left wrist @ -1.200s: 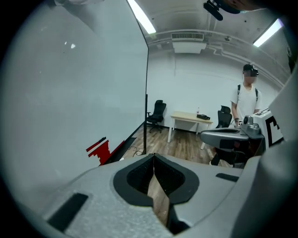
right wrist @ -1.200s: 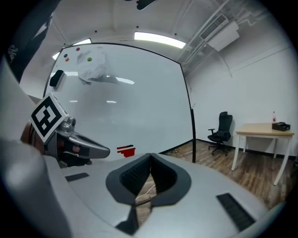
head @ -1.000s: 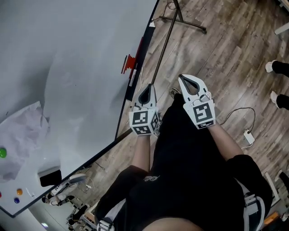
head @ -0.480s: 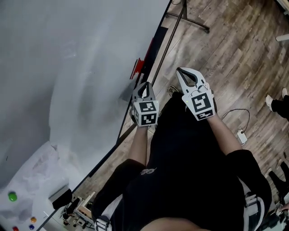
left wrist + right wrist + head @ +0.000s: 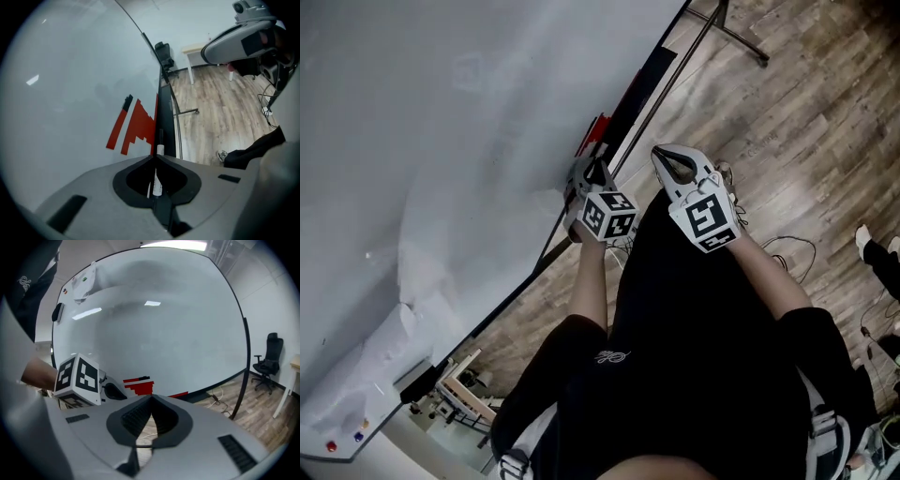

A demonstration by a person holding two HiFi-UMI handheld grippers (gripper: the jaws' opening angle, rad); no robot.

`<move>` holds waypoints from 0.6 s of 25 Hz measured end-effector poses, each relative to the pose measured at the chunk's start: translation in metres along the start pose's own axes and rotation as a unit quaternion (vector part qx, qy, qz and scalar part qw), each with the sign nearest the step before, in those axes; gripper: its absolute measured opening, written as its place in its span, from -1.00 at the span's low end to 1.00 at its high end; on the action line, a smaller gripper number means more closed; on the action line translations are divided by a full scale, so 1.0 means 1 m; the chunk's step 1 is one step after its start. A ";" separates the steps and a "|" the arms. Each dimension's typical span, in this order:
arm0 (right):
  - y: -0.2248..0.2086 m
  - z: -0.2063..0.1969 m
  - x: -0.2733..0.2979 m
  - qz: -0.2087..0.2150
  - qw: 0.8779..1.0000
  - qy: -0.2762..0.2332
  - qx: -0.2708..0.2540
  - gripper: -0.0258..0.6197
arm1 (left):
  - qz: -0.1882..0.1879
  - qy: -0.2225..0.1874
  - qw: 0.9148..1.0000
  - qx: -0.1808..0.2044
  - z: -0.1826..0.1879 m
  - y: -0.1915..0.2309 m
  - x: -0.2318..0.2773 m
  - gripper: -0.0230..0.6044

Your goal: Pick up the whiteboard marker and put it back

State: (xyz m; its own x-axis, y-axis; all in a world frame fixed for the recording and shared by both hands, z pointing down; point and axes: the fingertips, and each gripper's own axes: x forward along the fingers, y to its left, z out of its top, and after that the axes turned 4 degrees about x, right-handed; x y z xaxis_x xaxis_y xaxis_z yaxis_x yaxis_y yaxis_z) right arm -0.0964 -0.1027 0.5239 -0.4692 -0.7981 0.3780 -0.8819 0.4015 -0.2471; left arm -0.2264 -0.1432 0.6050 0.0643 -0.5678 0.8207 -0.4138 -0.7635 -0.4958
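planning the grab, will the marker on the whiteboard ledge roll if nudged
The marker looks slim and round, so a nudge would probably roll it on the narrow ledge. Its smooth barrel seems rigid, light, maybe slippery.

- The whiteboard (image 5: pixel 441 141) fills most of what I see: a big pale sheet in a dark frame.
- Its black stand legs (image 5: pixel 741 37) spread over the wood-plank floor (image 5: pixel 806 122) at its foot.
- Past its far edge I see a black office chair (image 5: pixel 163 51) and a pale desk (image 5: pixel 194 48) against a white wall (image 5: pixel 187 18).
- A ceiling light (image 5: pixel 178 244) glows above its top edge.
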 end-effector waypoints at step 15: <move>-0.003 -0.026 -0.006 0.054 0.998 0.026 -0.025 -0.91 | -0.027 0.096 0.994 0.049 -0.019 -0.018 0.022 -0.66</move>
State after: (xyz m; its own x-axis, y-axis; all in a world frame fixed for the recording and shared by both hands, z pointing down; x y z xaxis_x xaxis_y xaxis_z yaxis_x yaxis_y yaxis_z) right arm -0.0924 -0.0871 0.5458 -0.5630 -0.7249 0.3970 -0.8261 0.5075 -0.2449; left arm -0.2346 -0.1365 0.6369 -0.0948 -0.4622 0.8817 -0.3242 -0.8231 -0.4664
